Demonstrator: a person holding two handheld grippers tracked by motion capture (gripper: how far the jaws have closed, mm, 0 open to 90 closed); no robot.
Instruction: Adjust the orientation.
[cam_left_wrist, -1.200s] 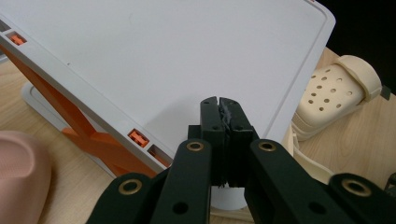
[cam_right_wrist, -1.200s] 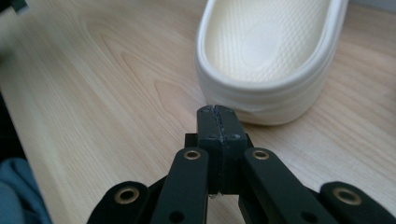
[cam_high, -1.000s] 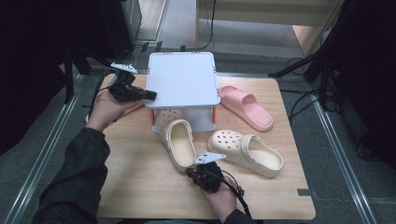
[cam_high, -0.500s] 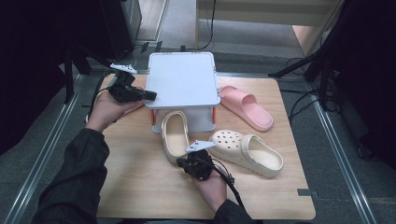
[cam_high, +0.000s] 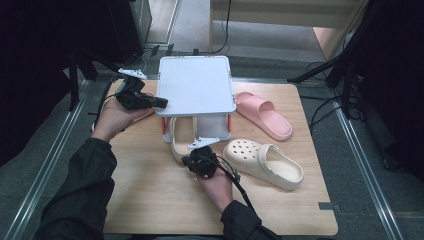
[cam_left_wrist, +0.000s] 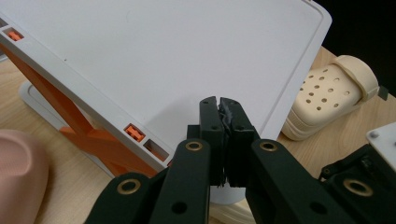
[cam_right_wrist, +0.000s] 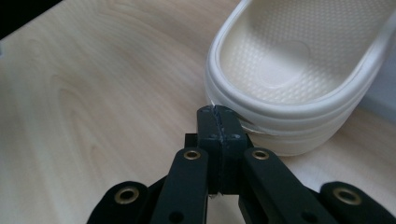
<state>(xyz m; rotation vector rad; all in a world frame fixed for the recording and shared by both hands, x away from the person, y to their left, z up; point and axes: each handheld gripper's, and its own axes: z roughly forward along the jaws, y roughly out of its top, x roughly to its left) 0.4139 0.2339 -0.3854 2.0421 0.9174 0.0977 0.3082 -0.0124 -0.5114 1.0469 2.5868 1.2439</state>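
Nearest us, our right gripper (cam_high: 192, 161) has its black jaws pressed fully together with nothing between them; in the right gripper view (cam_right_wrist: 218, 122) the tips touch the heel rim of the cream rubber slipper (cam_right_wrist: 299, 70), which lies on the light wooden table (cam_high: 150, 190) with its toe end under the white plastic two-tier rack with orange posts (cam_high: 196, 85). Just to its right lies a cream perforated clog (cam_high: 265, 162). Farther off, our left gripper (cam_high: 161, 102) is clenched too, holding nothing, its tips at the rack's left edge, over the top tray in the left gripper view (cam_left_wrist: 222, 109). Beyond, beside the rack, rests a pink foam slide sandal (cam_high: 264, 114).
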